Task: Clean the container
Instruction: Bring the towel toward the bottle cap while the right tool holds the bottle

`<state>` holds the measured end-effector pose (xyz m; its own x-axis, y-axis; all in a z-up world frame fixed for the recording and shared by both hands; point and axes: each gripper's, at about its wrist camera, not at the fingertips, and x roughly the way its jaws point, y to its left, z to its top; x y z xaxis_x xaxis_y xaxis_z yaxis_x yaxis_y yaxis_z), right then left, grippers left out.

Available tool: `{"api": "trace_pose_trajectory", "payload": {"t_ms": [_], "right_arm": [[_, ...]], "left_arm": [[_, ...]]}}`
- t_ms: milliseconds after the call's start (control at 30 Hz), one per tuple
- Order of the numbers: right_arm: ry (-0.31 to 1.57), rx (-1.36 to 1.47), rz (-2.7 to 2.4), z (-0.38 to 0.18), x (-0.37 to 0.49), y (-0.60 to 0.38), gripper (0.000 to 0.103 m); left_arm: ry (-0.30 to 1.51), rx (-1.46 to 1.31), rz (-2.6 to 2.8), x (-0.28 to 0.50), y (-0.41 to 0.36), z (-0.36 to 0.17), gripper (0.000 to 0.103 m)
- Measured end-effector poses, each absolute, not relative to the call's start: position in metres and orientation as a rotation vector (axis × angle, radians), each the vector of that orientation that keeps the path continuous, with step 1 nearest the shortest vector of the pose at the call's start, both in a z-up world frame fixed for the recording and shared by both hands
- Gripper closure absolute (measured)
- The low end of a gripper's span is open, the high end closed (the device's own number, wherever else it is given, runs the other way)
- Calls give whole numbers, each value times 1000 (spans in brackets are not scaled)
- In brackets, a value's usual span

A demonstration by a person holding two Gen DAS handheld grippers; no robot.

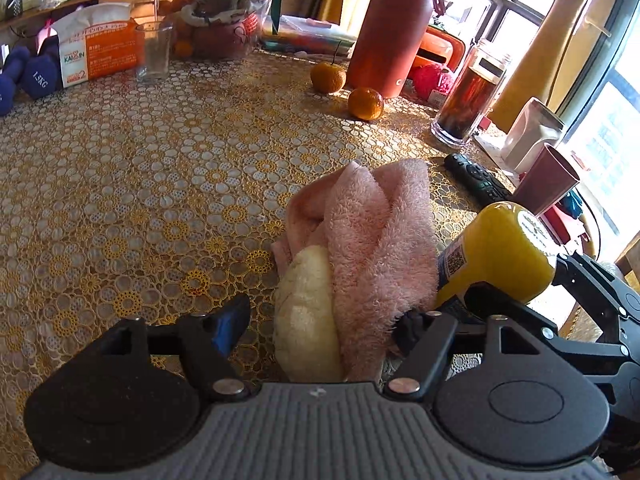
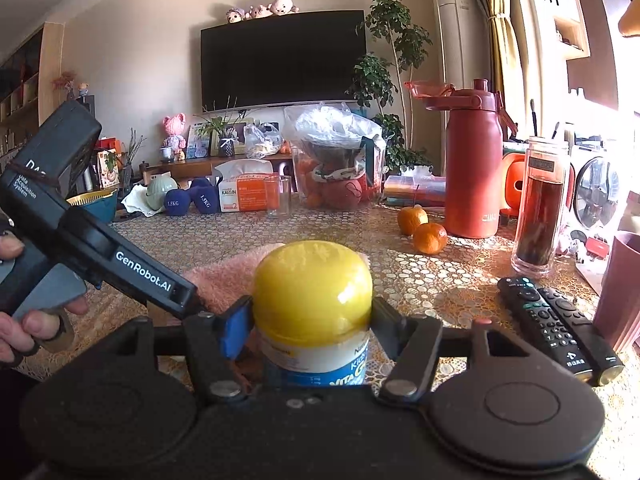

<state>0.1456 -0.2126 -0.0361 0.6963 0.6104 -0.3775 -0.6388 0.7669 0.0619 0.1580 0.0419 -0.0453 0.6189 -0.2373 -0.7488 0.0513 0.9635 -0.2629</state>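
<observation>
2 grippers are at work over your patterned table [image 1: 120, 184]. Nearest you, your right gripper [image 2: 310, 326] is clamped on the yellow-lidded container [image 2: 312, 292], gripping just under the lid so the bottle stays steady for wiping. Your left gripper [image 1: 324, 320] stands with jaws apart, the pink towel [image 1: 372, 236] lying loose between them on the table, not pinched; the towel sits just beside the container, likely ready for a fresh grip. Farther off, 2 oranges [image 1: 365, 103] and a red flask [image 1: 390, 28] stand well clear.
</observation>
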Motion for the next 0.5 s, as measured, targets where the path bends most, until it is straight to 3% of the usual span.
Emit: {"api": "trace_pose_trajectory", "payload": {"t_ms": [167,500], "right_arm": [[399,-71,706,-35,144,-216,39],[397,-106,714,-31,142,-214,38]], "left_arm": [[846,-281,-230,154,49,-30,18],[883,-433,-285,187,52,-37,18]]}}
